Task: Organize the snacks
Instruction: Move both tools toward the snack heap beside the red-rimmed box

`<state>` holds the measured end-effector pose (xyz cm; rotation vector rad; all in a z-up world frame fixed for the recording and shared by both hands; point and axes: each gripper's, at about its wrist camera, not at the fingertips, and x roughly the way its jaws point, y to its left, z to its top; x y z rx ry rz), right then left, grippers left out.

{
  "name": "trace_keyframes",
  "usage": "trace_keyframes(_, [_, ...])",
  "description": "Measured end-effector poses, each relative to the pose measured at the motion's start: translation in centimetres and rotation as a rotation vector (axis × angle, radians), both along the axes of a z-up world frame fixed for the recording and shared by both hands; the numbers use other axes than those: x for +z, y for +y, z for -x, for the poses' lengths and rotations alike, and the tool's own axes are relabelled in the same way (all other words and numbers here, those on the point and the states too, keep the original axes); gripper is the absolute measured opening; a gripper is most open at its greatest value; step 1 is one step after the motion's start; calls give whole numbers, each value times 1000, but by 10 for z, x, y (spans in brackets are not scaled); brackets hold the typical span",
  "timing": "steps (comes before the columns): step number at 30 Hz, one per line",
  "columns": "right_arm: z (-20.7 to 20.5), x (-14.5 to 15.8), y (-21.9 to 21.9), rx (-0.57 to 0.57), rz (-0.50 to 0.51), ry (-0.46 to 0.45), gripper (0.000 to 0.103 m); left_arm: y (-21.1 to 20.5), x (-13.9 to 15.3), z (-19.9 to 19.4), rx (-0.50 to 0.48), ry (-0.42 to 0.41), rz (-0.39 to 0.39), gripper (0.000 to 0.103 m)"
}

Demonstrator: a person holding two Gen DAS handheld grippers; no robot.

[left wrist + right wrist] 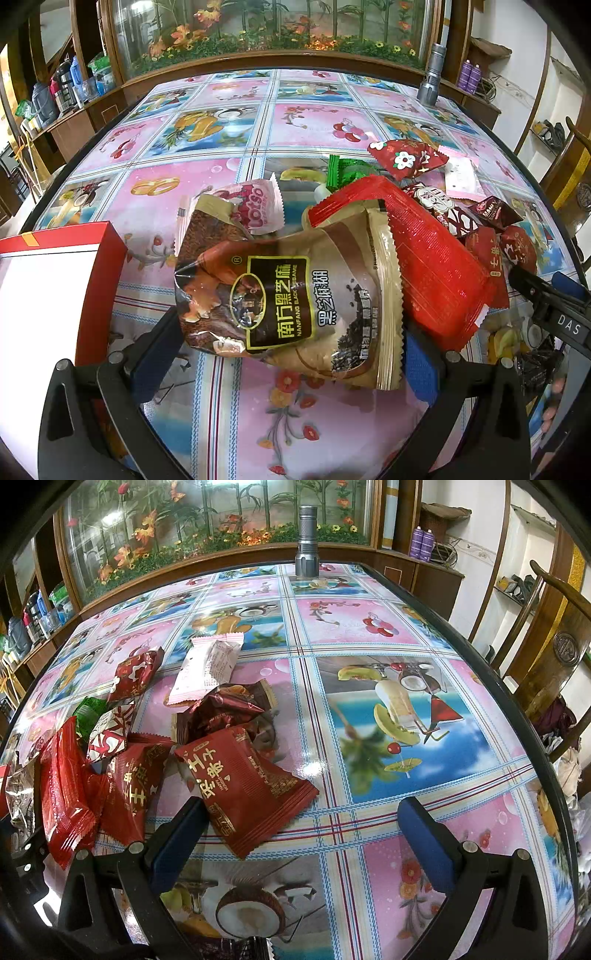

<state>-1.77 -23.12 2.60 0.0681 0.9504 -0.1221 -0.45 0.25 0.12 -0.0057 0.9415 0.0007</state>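
Left gripper (288, 354) is clenched on a crinkled brown-and-beige black sesame paste packet (295, 295), lifted above the glossy pink-and-blue fruit-print surface (306, 118), beside a red-edged white box (55, 280) (only its corner shows). Behind the packet lie a bright red foil packet (424, 258) and a pink Lotso wrapper (255, 206). Right gripper (299, 823) hangs released, fingers spread, its left finger (177, 834) against a dark red snack packet with gold characters (243, 786) lying on the surface.
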Motion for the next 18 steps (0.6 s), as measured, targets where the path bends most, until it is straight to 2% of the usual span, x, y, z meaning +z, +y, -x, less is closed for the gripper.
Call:
trace_keyframes(5, [1, 0, 2, -16, 1, 1, 103, -2, 2, 5, 4, 1, -5, 103])
trace_keyframes(8, [2, -1, 2, -17, 1, 3, 103, -7, 19, 28, -10, -96, -23, 103])
trace_keyframes(11, [2, 0, 1, 42, -3, 24, 103, -13, 43, 53, -31, -196, -87, 103])
trace_keyframes(13, [2, 2, -1, 75, -14, 40, 103, -14, 57, 69, -41, -255, -90, 103])
trace_keyframes(15, [10, 7, -7, 52, -55, 0, 102, -11, 70, 83, -46, -302, -98, 103])
trace_keyframes(18, [34, 30, -9, 65, -82, -145, 101, -3, 87, 103, -45, -369, -99, 103])
